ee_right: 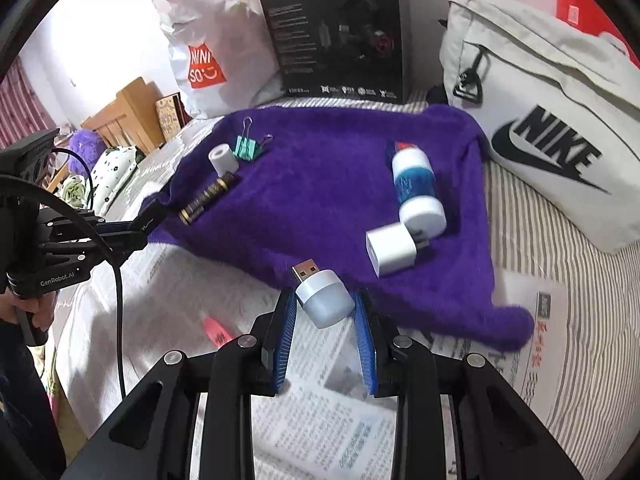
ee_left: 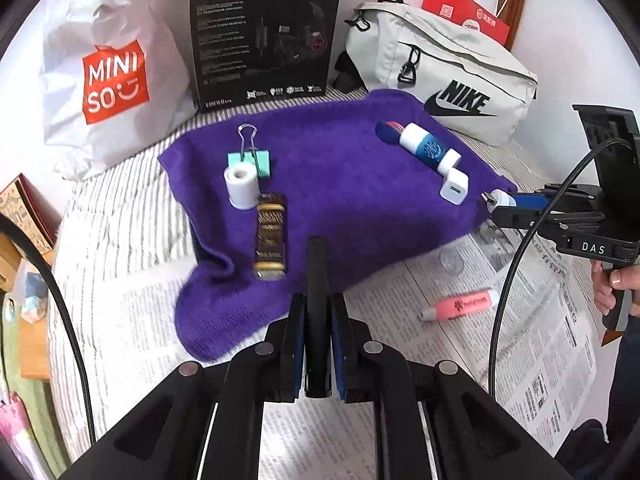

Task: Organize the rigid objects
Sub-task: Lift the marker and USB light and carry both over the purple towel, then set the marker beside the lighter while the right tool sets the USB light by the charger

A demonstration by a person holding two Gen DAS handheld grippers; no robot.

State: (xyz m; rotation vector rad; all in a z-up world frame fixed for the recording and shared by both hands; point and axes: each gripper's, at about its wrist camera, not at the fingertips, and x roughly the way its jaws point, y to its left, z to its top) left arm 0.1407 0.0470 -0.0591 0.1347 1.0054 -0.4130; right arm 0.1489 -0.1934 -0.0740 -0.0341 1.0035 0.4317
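In the left wrist view my left gripper [ee_left: 318, 300] is shut on a thin black bar [ee_left: 317, 264] that sticks up between the pads, above the near edge of a purple cloth [ee_left: 352, 200]. On the cloth lie a white roll [ee_left: 240, 186], a teal binder clip [ee_left: 250, 160], a gold-brown bar [ee_left: 271, 236], a blue-white glue stick [ee_left: 424, 146] and a white charger cube [ee_left: 454, 188]. My right gripper [ee_right: 325, 294] is shut on a small white USB plug light [ee_right: 326, 300], just off the purple cloth's [ee_right: 320, 184] near edge, close to the charger cube [ee_right: 390, 250].
A pink highlighter [ee_left: 460, 305] lies on newspaper [ee_left: 540, 360] in front of the cloth. Behind the cloth stand a white Miniso bag [ee_left: 112, 80], a black box [ee_left: 264, 36] and a grey Nike bag [ee_left: 452, 76]. Striped bedding [ee_right: 560, 240] lies underneath. A hand [ee_left: 608, 292] holds the right gripper's handle.
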